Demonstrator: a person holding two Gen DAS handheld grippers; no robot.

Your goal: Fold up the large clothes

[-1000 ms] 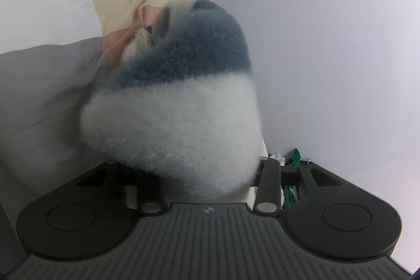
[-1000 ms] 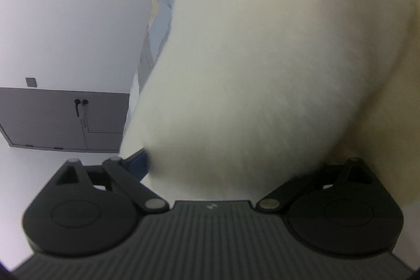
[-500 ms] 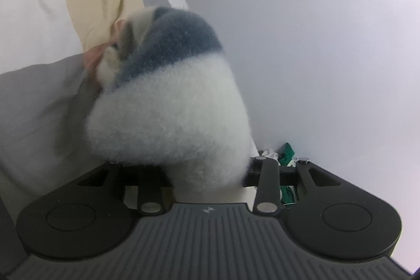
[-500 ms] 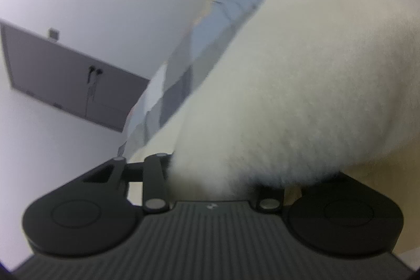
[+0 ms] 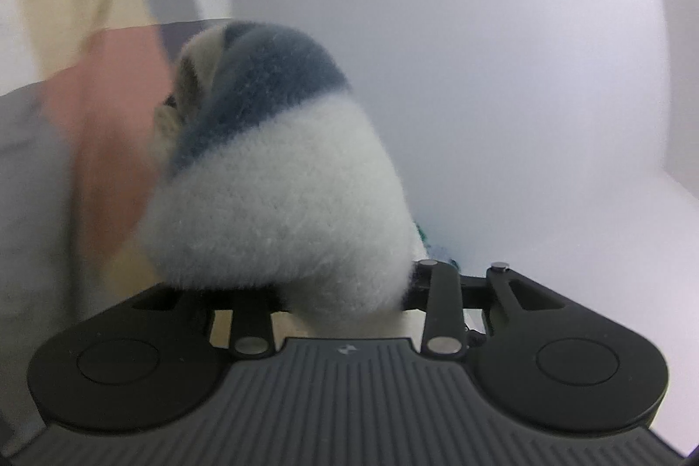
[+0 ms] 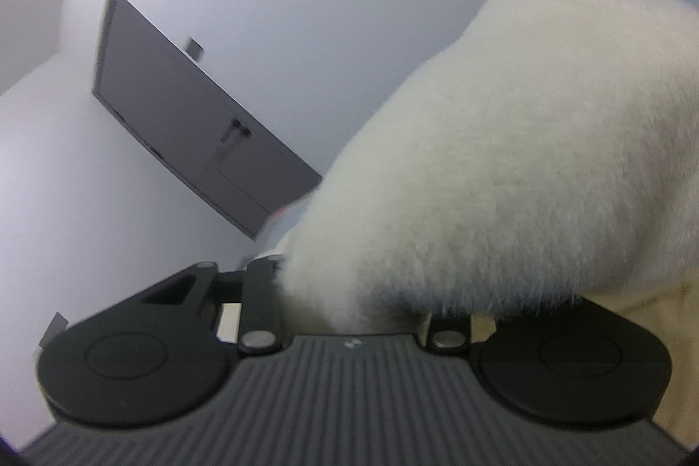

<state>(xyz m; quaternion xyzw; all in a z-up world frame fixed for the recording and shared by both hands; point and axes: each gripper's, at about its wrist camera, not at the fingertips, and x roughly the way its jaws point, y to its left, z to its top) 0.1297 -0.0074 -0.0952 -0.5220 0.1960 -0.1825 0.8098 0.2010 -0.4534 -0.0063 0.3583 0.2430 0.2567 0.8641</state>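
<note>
Gripping the fluffy white fleece garment with a grey-blue band (image 5: 279, 182), raised before the pale wall (image 5: 502, 51), we pinch it in our left gripper (image 5: 345, 291) and right gripper (image 6: 349, 304); both have just been closing on fleece, whose thick pile could slip out.

**No readable text in either view**

We find no word, number or brand name that we can read. The only mark is a small pale emblem (image 5: 344, 349) on the ribbed dark housing (image 5: 349, 400) of the left gripper, at 6 o'clock in its view. The same emblem (image 6: 352, 343) stands on the right gripper's housing (image 6: 349, 400). It is too small for us to read.
</note>
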